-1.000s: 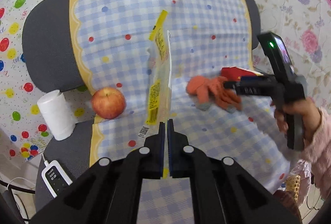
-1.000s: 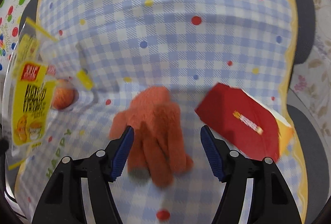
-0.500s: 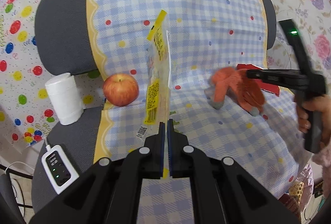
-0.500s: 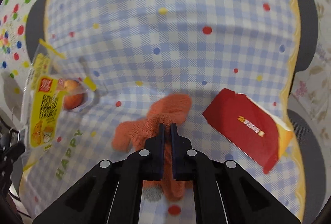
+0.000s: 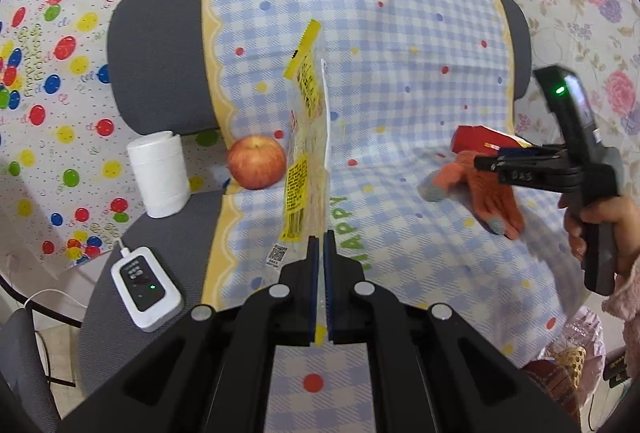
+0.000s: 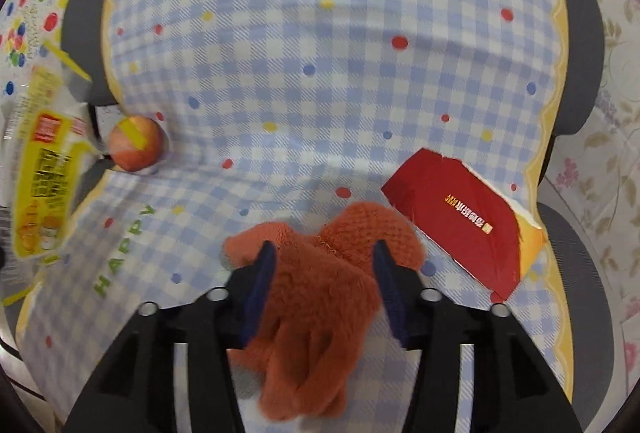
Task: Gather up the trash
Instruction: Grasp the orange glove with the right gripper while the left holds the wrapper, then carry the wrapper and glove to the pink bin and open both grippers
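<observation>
So the left gripper (image 5: pixel 321 245) is pinching the bottom edge of the yellow snack wrapper (image 5: pixel 302 161), jaws pressed flat together on the film, and the wrapper is hanging up above the checkered cloth (image 5: pixel 400 73) rather than lying on it. That one's sorted; it's just a matter of not letting thin plastic slip out, so I'd be keeping the squeeze firm and avoiding quick swings.

The right gripper (image 6: pixel 324 273) has just been opening its jaws, and they're standing spread on either side of the orange glove (image 6: pixel 320 297), which sits between them without being squeezed. A glove isn't really trash, I'd guess, so the thing worth going for is probably the red packet (image 6: pixel 460 221) lying flat just beside the glove, toward the cloth's right edge. It's flat, so coming in low at its torn corner and catching an edge looks smarter than pressing down from above, which would only grab cloth.

Room-wise: the middle and far part of the cloth are open. The apple (image 5: pixel 257 161) is sitting right beside the dangling wrapper on the left, so that side's tight. The paper roll (image 5: pixel 159 173) and the white device (image 5: pixel 146 283) are off the cloth, well apart from everything. The packet's close to the cloth's yellow border, so not much slack there.
</observation>
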A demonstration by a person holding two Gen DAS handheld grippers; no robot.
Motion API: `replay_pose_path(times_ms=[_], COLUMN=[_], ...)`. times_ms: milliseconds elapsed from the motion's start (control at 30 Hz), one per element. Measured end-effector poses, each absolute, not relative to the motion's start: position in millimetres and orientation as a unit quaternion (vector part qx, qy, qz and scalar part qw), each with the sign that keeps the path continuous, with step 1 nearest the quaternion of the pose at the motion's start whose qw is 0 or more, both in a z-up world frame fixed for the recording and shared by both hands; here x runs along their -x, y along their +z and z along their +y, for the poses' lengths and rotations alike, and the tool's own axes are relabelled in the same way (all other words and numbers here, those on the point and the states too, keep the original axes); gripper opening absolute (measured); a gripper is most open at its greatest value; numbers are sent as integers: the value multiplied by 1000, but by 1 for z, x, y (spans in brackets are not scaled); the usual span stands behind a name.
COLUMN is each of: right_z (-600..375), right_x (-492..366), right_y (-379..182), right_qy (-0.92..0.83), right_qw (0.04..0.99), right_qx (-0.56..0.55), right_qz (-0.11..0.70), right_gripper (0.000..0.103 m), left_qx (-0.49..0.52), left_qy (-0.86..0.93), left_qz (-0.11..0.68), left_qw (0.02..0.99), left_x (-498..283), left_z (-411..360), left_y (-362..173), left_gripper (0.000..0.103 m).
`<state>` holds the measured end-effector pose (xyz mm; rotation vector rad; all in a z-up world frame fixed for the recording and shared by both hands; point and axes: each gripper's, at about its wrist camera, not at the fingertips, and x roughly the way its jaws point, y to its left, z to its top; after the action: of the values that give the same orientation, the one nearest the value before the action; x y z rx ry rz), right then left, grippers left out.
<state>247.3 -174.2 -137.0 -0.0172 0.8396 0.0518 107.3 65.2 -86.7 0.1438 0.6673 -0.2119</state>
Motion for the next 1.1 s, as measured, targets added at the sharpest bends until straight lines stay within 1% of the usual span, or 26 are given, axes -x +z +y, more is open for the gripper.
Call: replay_pose_path(times_ms=[33,133,200,233,267,300,333,367,400,533,767,867,967,1100], right_z=[-176,-184,-187,-188,-187,-184,-182,-181,-178,-167,-168,-176,-185,-193], right_x=[-254,-282,-298,-307,-308,-308,-305,-301,-296,-262,-182,-143,-97,-42], right_y=[-140,-151,-161,-169,-170,-167,-163,-159,-155,-134,-86,-68,-58,-56], right_qy=[25,21,19,22,10,-5,-1,8,12,5,24,33,42,31], right_qw=[911,905,894,882,882,885,887,888,890,904,923,931,938,940], right_qx=[2,-21,-36,-47,-37,-16,-12,-14,-5,40,46,30,10,15], right_qz=[412,425,447,468,469,466,462,460,455,426,382,361,344,339], right_gripper=[66,75,75,72,67,39,24,18,15,13,13,13,13,13], left_qx=[-74,-66,-63,-64,-66,-68,-70,-70,-69,-64,-80,-77,-66,-62], left_qy=[-97,-95,-93,-93,-90,-89,-88,-88,-88,-84,-95,-114,-151,-194], left_qz=[326,333,335,335,336,335,335,336,337,336,303,294,283,277], left_qw=[937,936,935,935,935,935,935,935,935,936,945,946,945,939], left_x=[-110,-118,-121,-123,-123,-123,-123,-123,-122,-116,-78,-61,-40,-18], left_z=[67,72,75,76,77,77,78,79,80,82,70,63,53,33], left_y=[-88,-90,-91,-92,-92,-92,-93,-93,-94,-92,-73,-65,-57,-52], left_gripper=[1,1,1,1,1,1,1,1,1,1,1,1,1,1])
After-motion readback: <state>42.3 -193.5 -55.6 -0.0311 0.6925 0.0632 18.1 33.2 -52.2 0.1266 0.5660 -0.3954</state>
